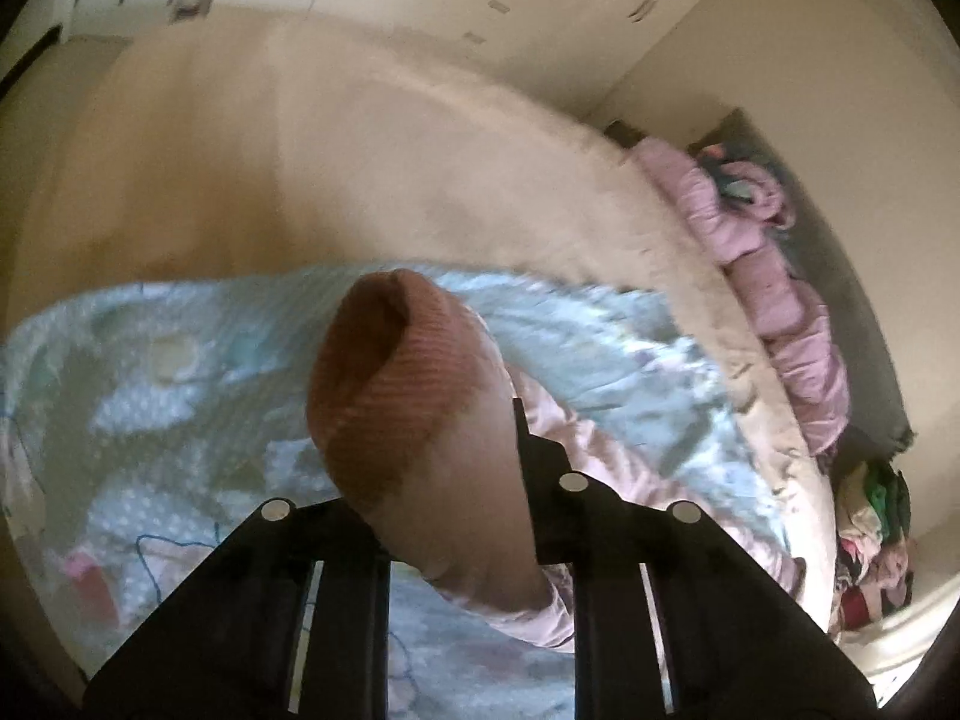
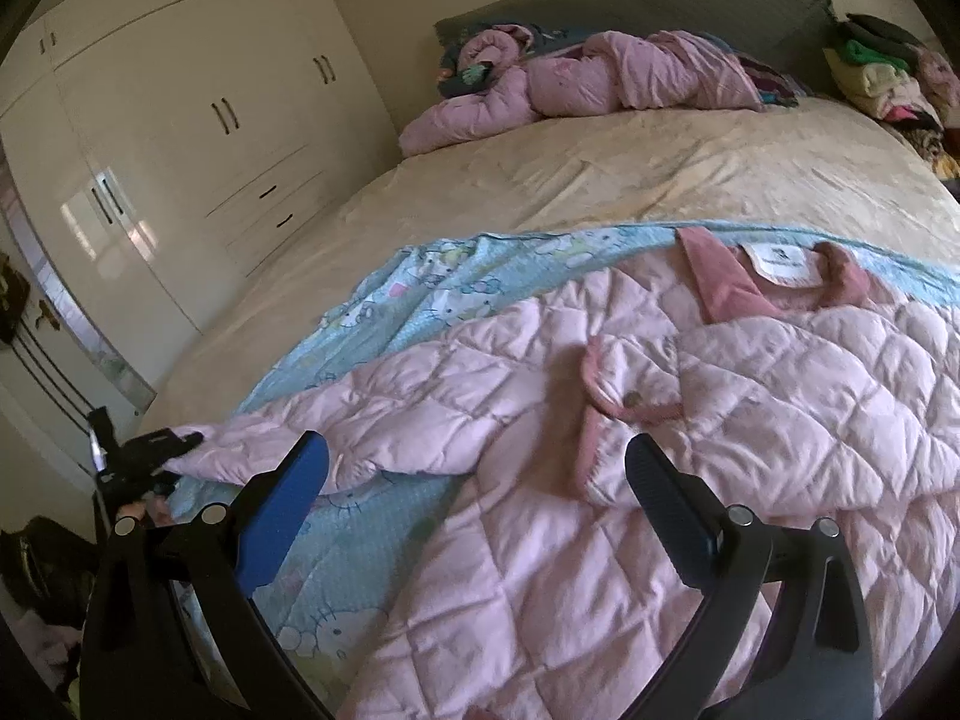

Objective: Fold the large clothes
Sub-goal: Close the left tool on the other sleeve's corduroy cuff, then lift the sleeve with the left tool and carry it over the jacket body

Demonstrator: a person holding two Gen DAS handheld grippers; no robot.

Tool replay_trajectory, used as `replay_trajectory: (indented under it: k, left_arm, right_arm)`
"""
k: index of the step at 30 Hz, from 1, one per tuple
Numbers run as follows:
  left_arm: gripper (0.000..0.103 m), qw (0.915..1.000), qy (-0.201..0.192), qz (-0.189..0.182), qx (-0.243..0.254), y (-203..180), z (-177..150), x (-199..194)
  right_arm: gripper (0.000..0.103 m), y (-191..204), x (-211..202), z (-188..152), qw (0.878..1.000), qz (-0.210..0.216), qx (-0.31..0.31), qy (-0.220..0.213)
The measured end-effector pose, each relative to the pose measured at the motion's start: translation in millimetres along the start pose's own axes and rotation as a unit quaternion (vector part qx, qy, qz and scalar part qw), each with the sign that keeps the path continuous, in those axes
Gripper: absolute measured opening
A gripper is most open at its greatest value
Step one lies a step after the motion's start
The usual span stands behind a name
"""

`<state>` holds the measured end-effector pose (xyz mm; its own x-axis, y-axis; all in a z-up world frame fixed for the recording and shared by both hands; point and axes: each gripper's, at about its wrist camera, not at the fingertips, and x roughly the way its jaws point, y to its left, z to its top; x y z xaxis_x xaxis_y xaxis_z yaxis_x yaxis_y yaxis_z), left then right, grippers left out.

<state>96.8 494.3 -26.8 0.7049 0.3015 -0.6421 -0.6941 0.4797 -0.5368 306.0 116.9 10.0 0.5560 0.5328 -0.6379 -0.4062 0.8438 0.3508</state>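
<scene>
At the left edge of the bed (image 2: pixel 600 180), seen from the right wrist camera, the left gripper (image 2: pixel 180 441) clamps the end of the sleeve (image 2: pixel 336 420) of a pale pink quilted jacket (image 2: pixel 630 510); its own camera shows the ribbed cuff (image 1: pixel 390 384) bunched up between the closed fingers, filling the middle of the view. The jacket lies spread on its back across the near part of the bed, on a light blue cartoon-print blanket (image 2: pixel 420 288) that covers the near edge of the cream bedspread (image 2: pixel 660 168). Its darker pink collar (image 2: pixel 840 276) with a white label (image 2: pixel 780 261) points toward the head of the bed, and a small pocket flap with pink trim (image 2: pixel 624 384) sits near the jacket's middle. The right gripper (image 2: pixel 477 501) hangs just above the jacket's front with its jaws spread wide, nothing between them. Against the grey headboard (image 2: pixel 660 6) lies a crumpled mauve padded garment (image 2: pixel 600 78), and at the far right corner of the bed a heap of mixed folded clothes (image 2: pixel 876 78) is stacked. White wardrobes (image 2: pixel 180 120) line the wall left of the bed.
</scene>
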Motion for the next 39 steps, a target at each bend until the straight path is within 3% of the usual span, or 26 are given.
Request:
replay_trajectory:
  k: [7, 17, 29, 39]
  left_arm:
    - [0.008, 0.9956, -0.064, -0.044, 0.053, -38, 5, -59]
    - [0.007, 0.9869, -0.109, -0.088, 0.080, -93, 3, -116]
    - [0.007, 0.9711, -0.151, -0.115, 0.144, -165, -30, -164]
    - [0.007, 0.9583, -0.162, -0.146, 0.185, -215, -61, -177]
  right_arm:
    - [0.099, -21, -27, 0, 1.000, -0.005, 0.017, -0.014]
    - [0.099, -55, -70, 1, 0.998, -0.009, 0.046, -0.043]
    - [0.099, -105, -112, -4, 0.993, -0.013, 0.086, -0.077]
    - [0.099, -145, -138, -6, 0.989, -0.017, 0.113, -0.099]
